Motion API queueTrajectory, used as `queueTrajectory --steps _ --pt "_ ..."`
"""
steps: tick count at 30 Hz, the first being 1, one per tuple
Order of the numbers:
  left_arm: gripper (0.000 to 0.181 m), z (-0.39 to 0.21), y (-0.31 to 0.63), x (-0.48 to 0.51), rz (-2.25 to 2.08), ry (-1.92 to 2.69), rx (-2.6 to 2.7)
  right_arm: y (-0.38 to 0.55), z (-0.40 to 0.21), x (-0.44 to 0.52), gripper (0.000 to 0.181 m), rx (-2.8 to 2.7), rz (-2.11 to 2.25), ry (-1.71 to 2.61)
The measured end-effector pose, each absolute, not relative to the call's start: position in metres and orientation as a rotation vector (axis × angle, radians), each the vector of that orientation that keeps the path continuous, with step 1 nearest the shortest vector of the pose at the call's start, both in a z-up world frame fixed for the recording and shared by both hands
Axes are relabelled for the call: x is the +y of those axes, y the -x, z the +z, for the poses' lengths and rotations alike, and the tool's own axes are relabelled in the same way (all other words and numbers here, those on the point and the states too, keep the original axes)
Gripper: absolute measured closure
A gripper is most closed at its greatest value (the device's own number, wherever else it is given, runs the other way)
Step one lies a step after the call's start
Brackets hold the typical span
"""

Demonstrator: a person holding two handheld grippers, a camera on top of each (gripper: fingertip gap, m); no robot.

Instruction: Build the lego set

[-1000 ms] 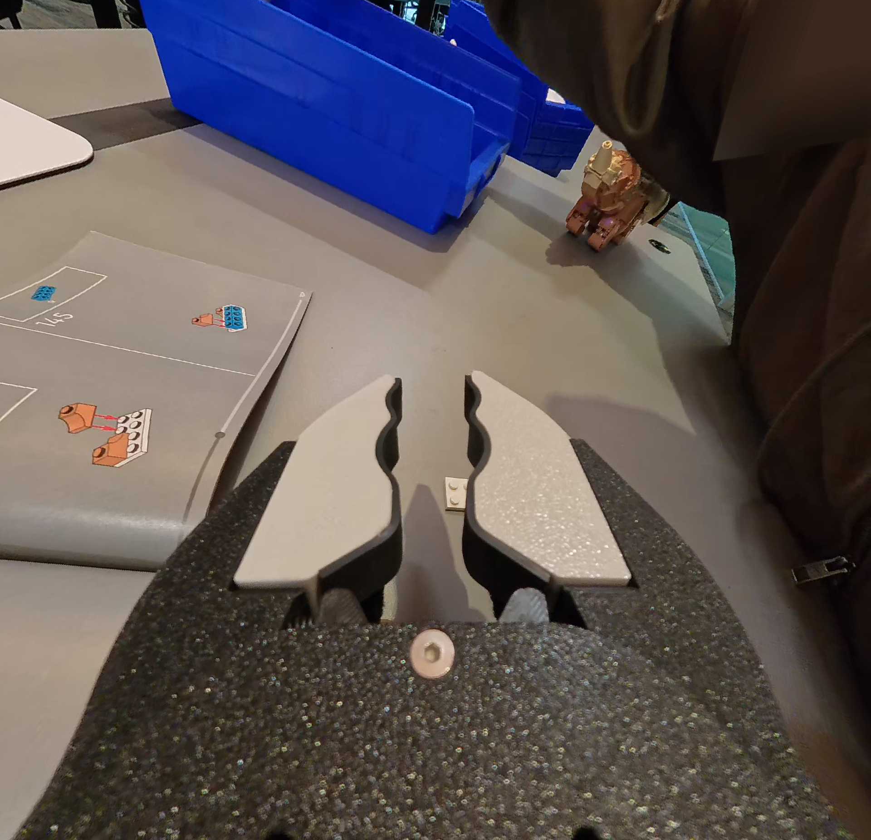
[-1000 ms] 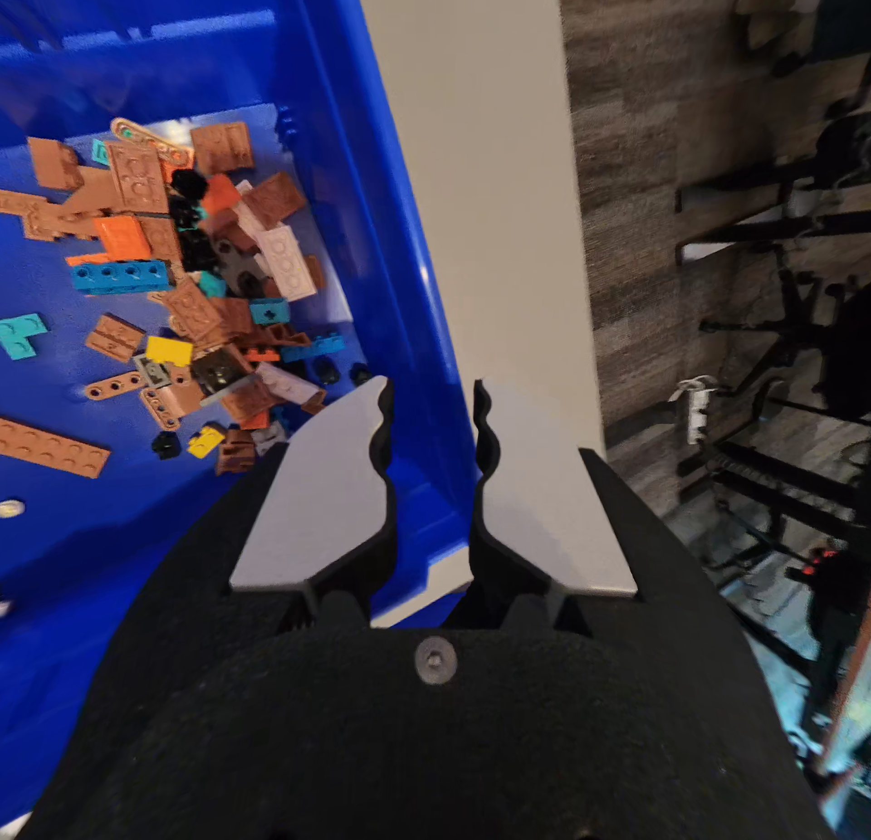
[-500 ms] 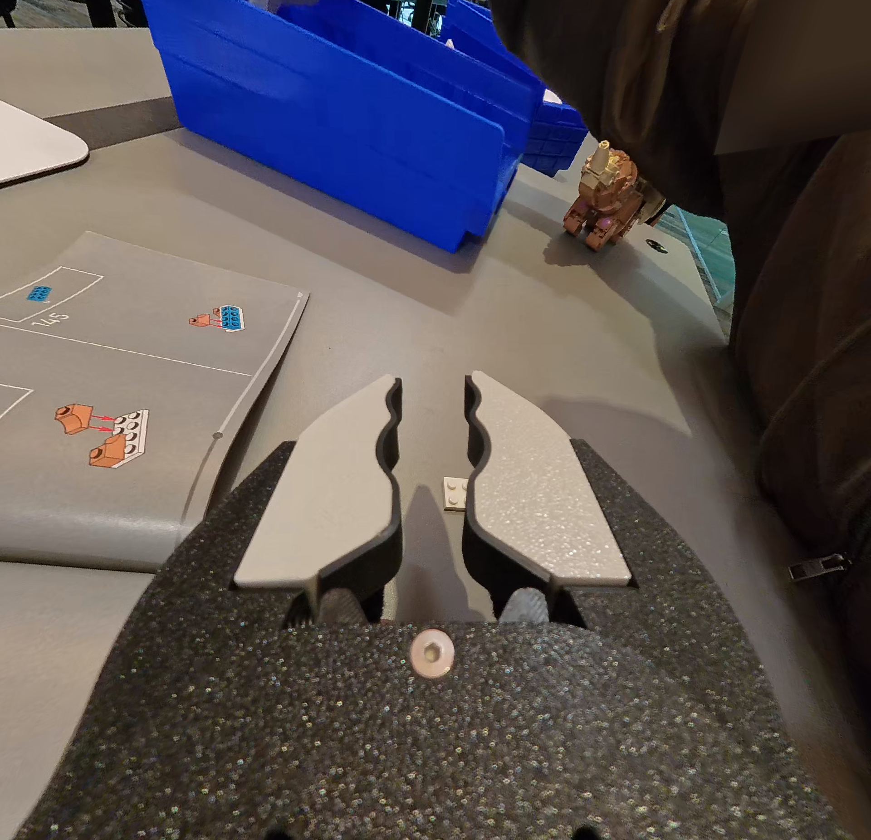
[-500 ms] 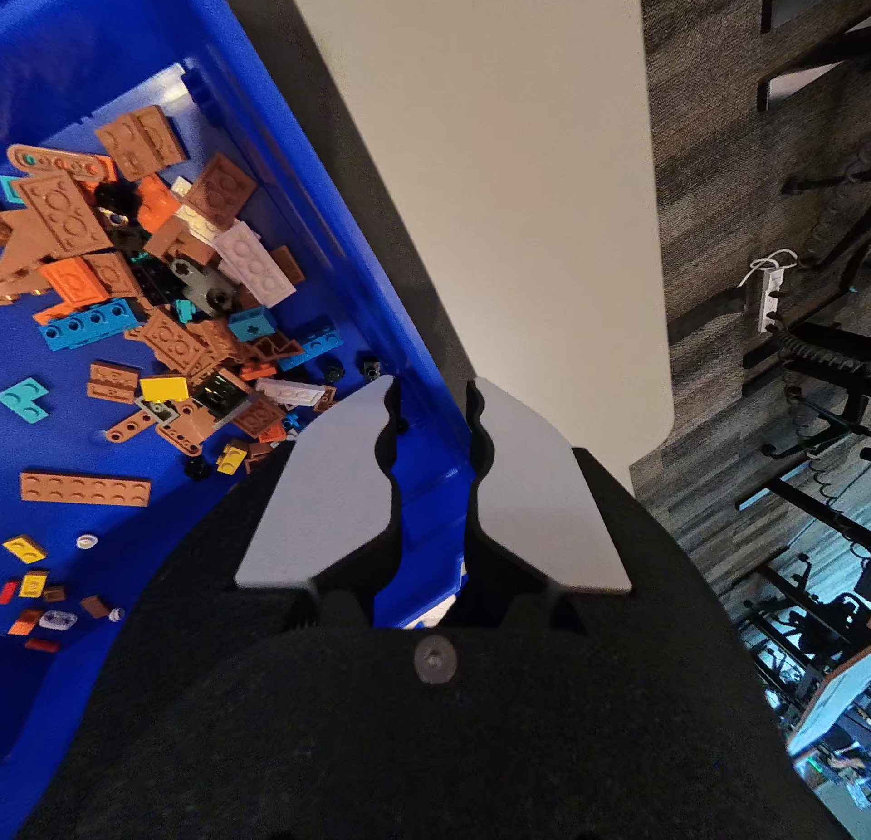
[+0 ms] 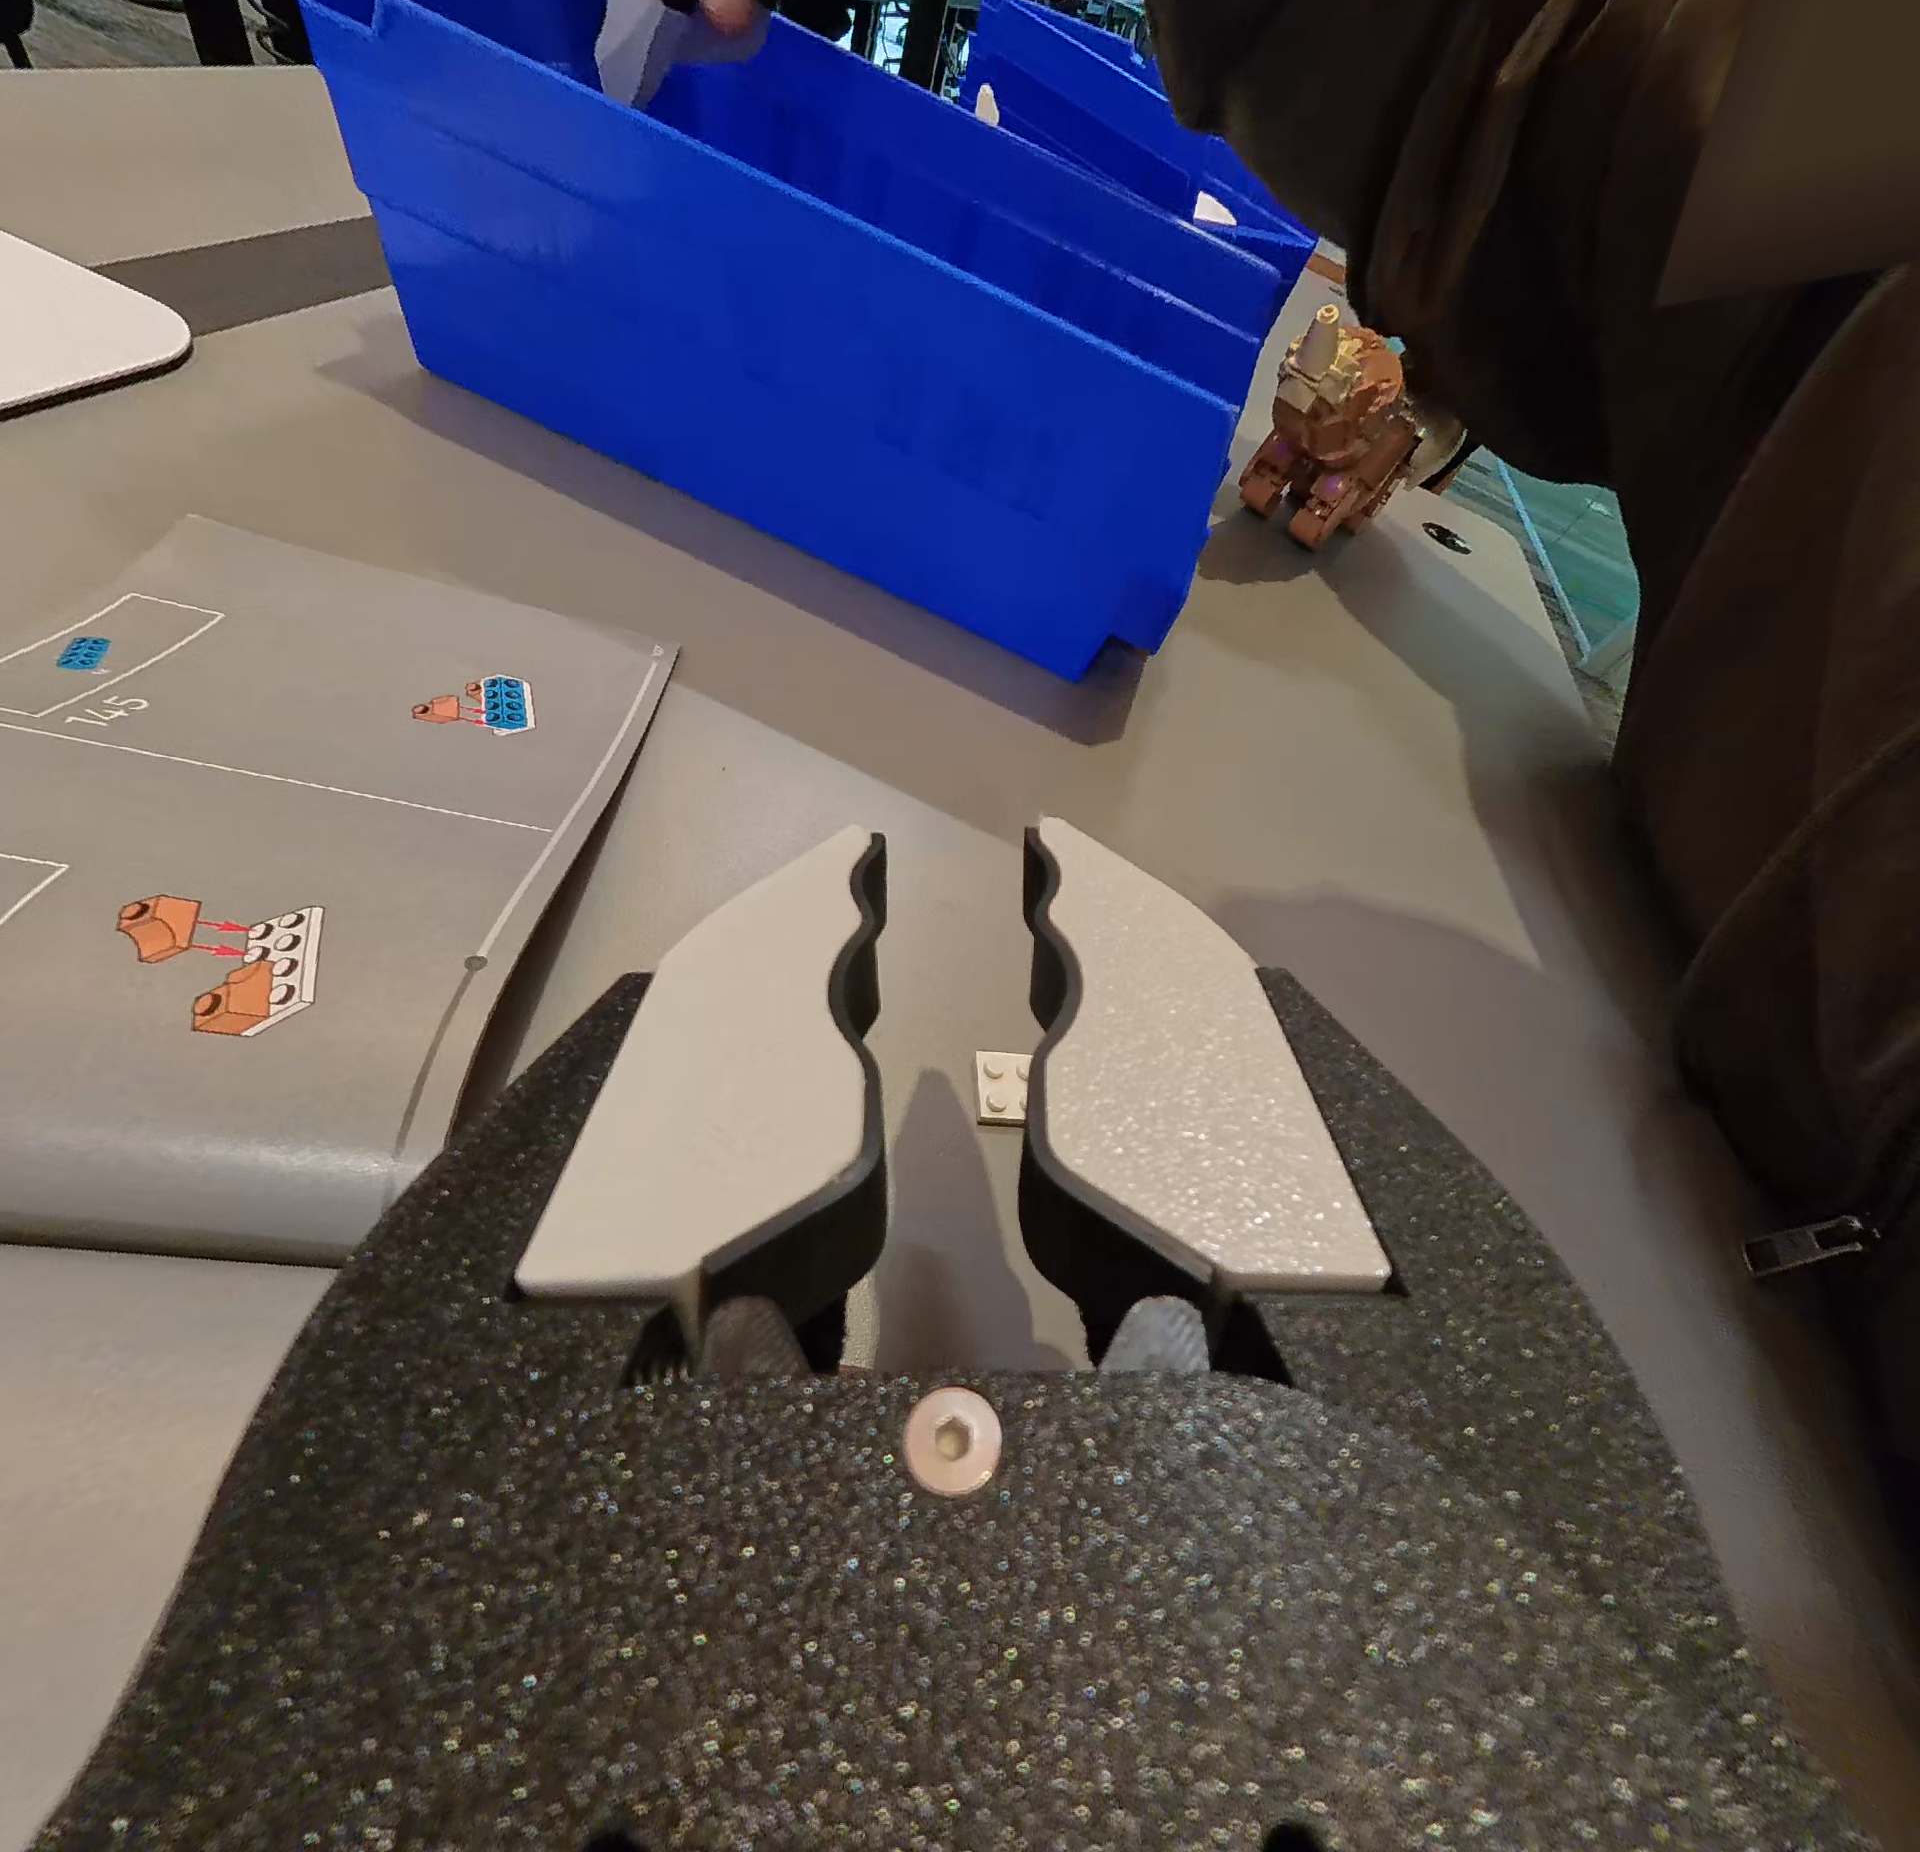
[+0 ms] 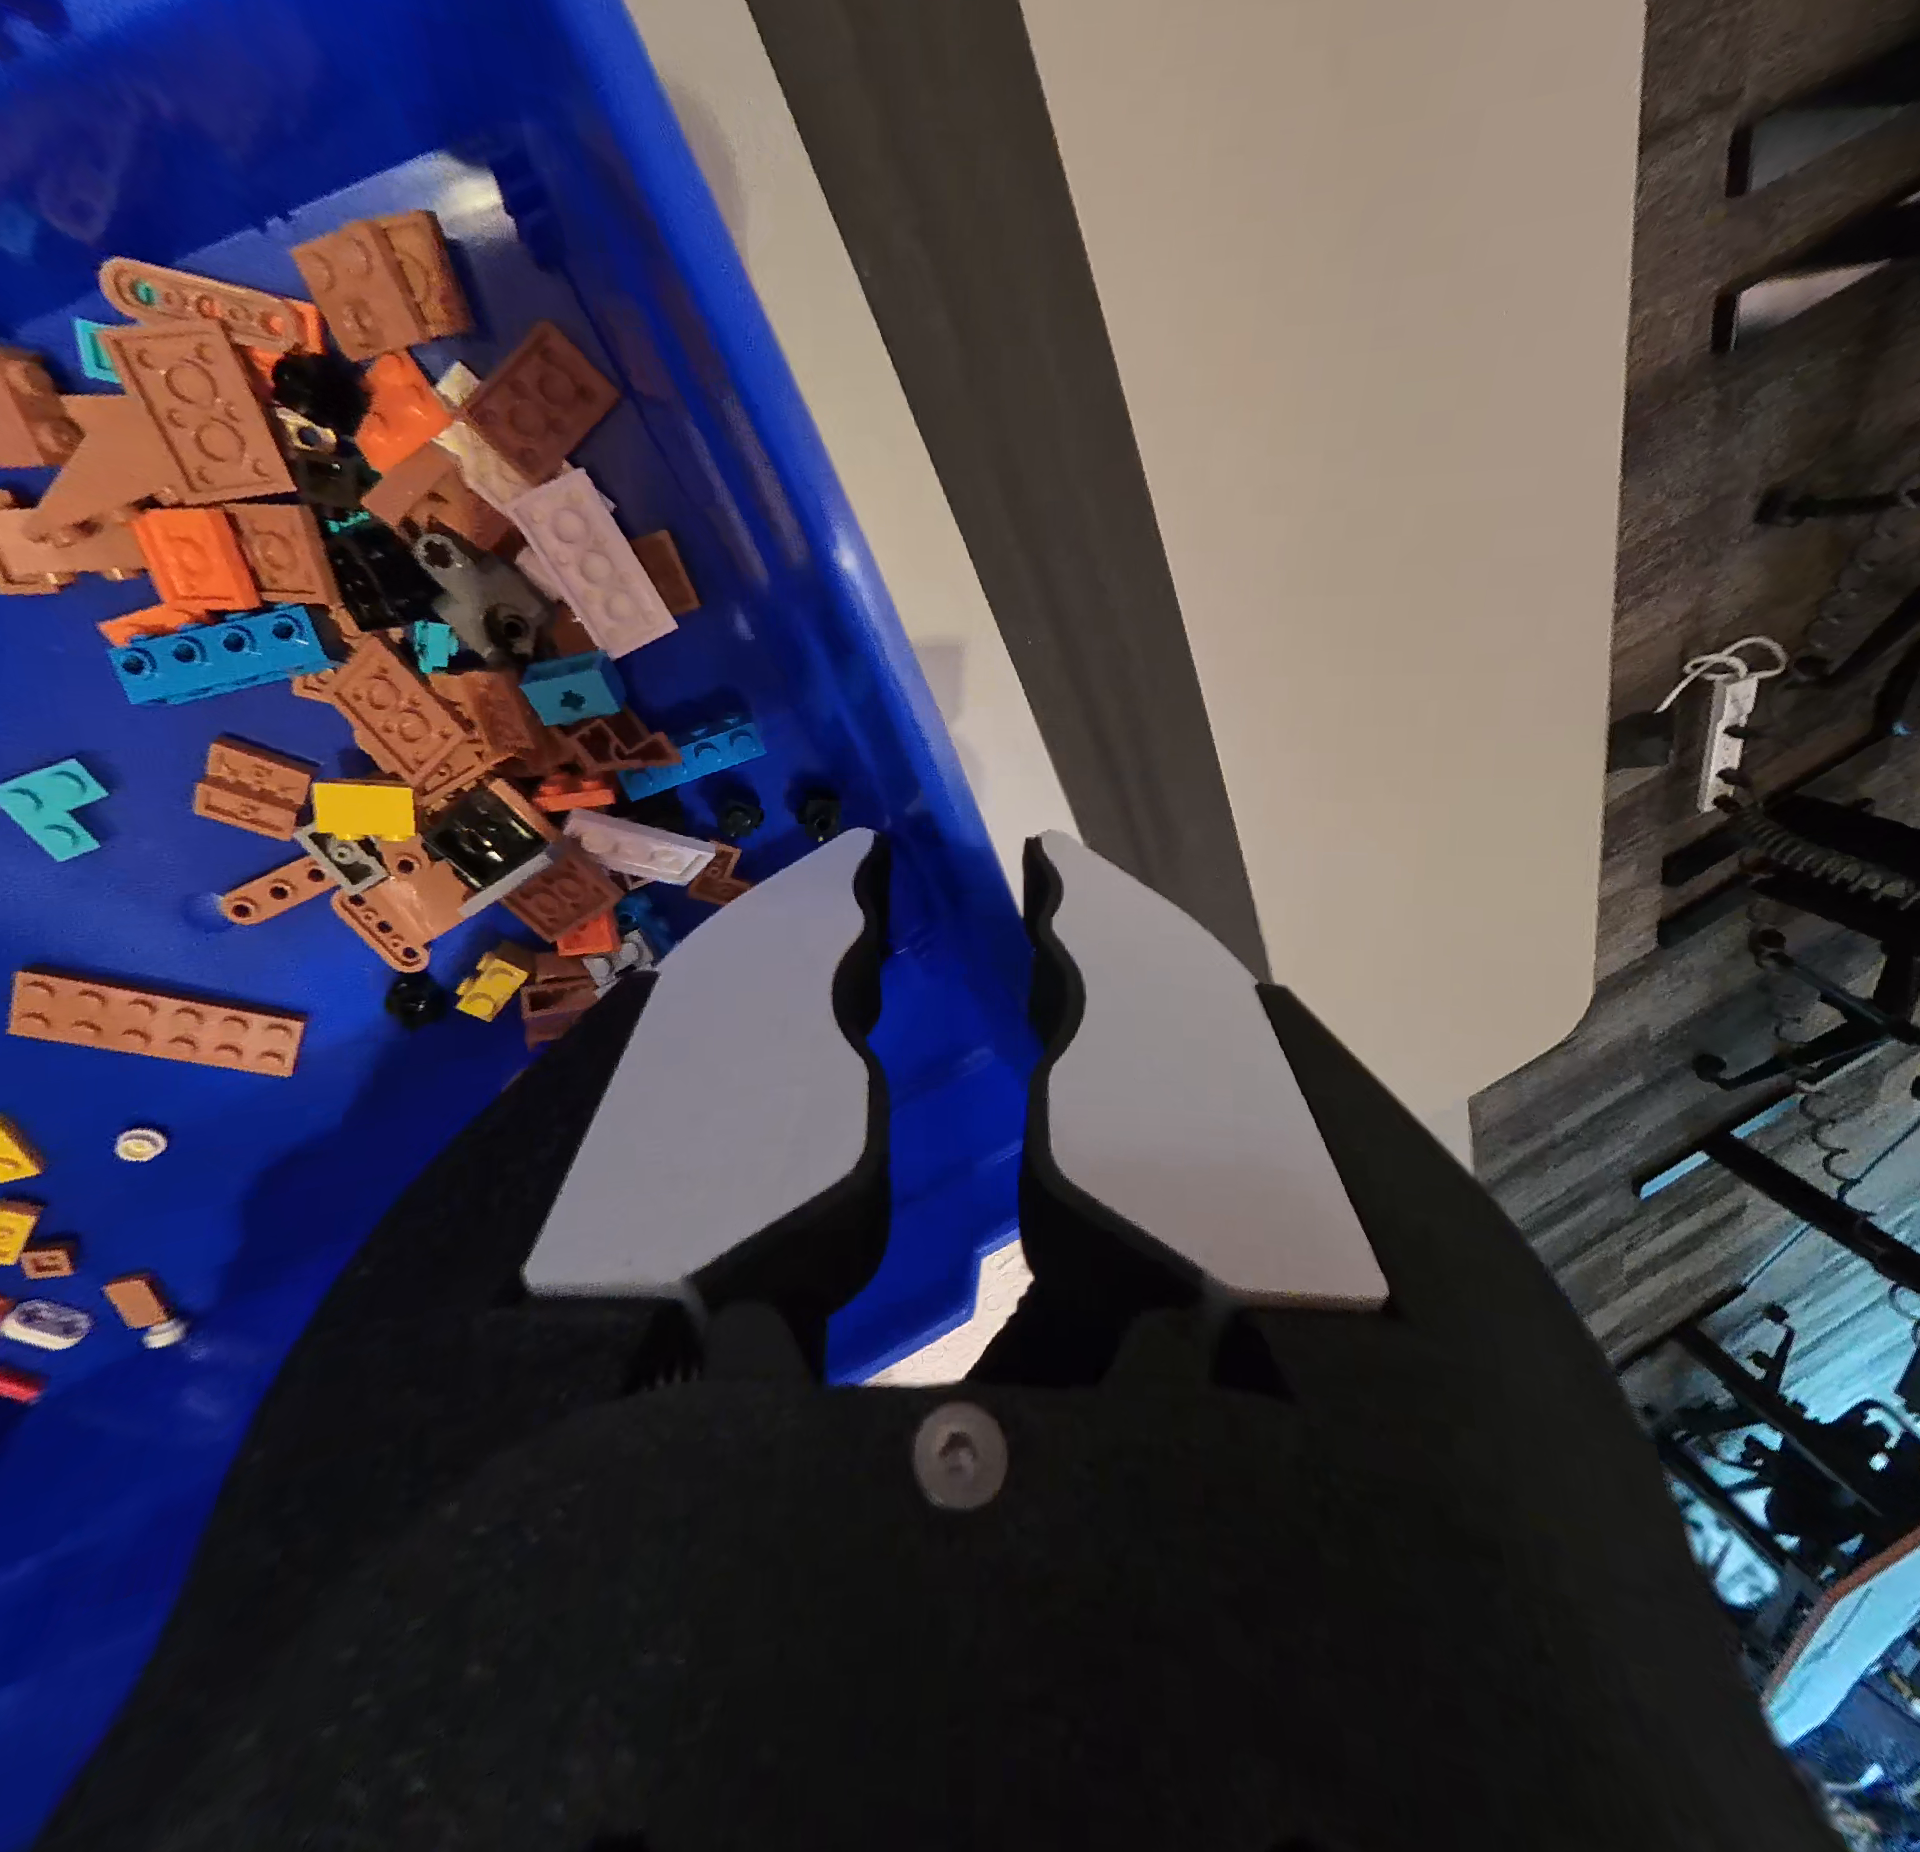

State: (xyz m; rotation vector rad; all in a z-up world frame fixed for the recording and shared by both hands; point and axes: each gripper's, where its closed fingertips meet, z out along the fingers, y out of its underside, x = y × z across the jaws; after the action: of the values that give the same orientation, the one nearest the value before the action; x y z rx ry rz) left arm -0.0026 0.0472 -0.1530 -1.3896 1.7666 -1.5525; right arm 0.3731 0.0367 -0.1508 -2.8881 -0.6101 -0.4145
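In the left wrist view the left gripper (image 5: 954, 857) sits low over the grey table (image 5: 1299, 794), its jaws apart with nothing between them. A small white plate (image 5: 1001, 1087) lies flat on the table in the lower middle of the frame, in the gap and partly hidden under the right-hand finger (image 5: 1174, 1075). The instruction booklet (image 5: 291, 867) lies open at centre left; the blue bin (image 5: 810, 368) stands in the upper middle, and a brown lego figure (image 5: 1330, 431) stands just right of it.

In the right wrist view the right gripper (image 6: 954, 857) hangs over the bin's right wall (image 6: 727, 368), jaws apart and empty. Loose lego pieces (image 6: 364, 607) fill the bin floor at upper left, the nearest just left of the left-hand fingertip.
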Motion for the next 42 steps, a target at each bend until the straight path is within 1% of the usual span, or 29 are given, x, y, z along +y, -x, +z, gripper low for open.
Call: queueTrajectory --steps 4,9,20,24,32,42 --pt "0.156 -0.153 0.003 0.047 -1.555 1.389 1.764 -0.372 -0.132 0.041 0.159 -0.664 -0.464 2.745" --pt "0.156 -0.153 0.002 0.047 -1.554 1.393 1.767 -0.351 -0.104 0.036 0.159 -0.686 -0.339 2.583" --pt "0.156 -0.153 0.002 0.047 -1.551 1.397 1.768 -0.317 -0.118 -0.018 0.159 -0.778 -0.077 2.536" --pt "0.156 -0.154 0.002 0.047 -1.550 1.400 1.769 -0.315 -0.124 -0.027 0.159 -0.816 -0.080 2.562" --pt "0.156 -0.154 0.002 0.047 -1.546 1.399 1.768 -0.314 -0.109 -0.017 0.159 -0.829 -0.113 2.536" --pt "0.156 -0.155 0.002 0.046 -1.530 1.391 1.786 -0.298 -0.097 -0.036 0.158 -0.852 -0.114 2.554"
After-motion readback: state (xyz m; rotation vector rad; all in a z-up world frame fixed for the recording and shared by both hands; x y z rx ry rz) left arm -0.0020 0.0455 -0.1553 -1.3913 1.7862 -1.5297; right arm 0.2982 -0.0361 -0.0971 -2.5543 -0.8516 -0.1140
